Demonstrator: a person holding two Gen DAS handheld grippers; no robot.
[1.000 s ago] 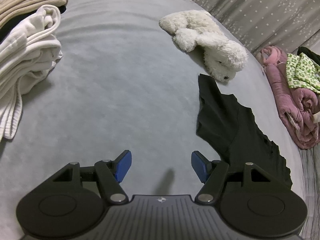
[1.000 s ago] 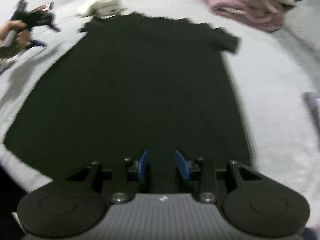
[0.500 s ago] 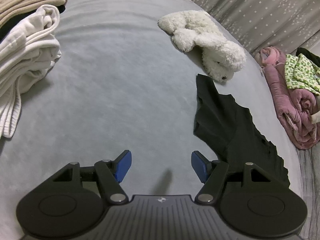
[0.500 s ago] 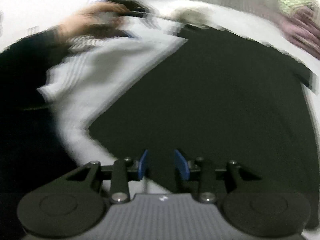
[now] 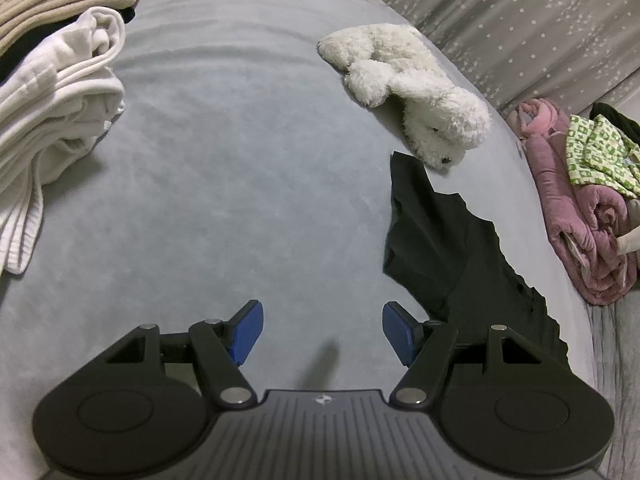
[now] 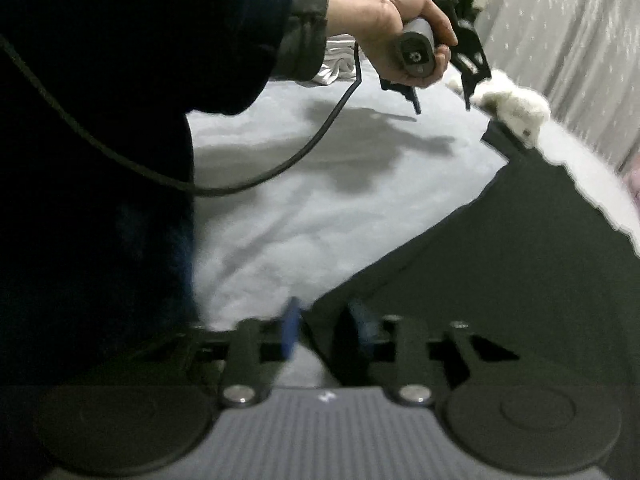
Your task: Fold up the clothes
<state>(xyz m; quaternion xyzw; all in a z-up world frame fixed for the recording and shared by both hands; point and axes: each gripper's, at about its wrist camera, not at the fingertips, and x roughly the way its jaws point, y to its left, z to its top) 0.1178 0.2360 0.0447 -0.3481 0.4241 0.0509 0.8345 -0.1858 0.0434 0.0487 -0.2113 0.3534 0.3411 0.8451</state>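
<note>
Black shirt (image 6: 500, 280) hem corner is being pinched by closing right gripper (image 6: 326, 330); left gripper (image 5: 322, 330) is being held open, empty; sleeve likely being grabbed next.

A: How many claws?
B: Two: the left claw (image 5: 322, 330) and the right claw (image 6: 326, 330).
A: Soft toys?
B: One white plush dog (image 5: 412, 88), ahead of the left claw to its right.
A: Garments on the bed (image 5: 240, 160)?
B: One black T-shirt (image 5: 452, 252) just right of that claw, one white pile (image 5: 52, 120) far left, one pink bundle (image 5: 576, 216) far right.
</note>
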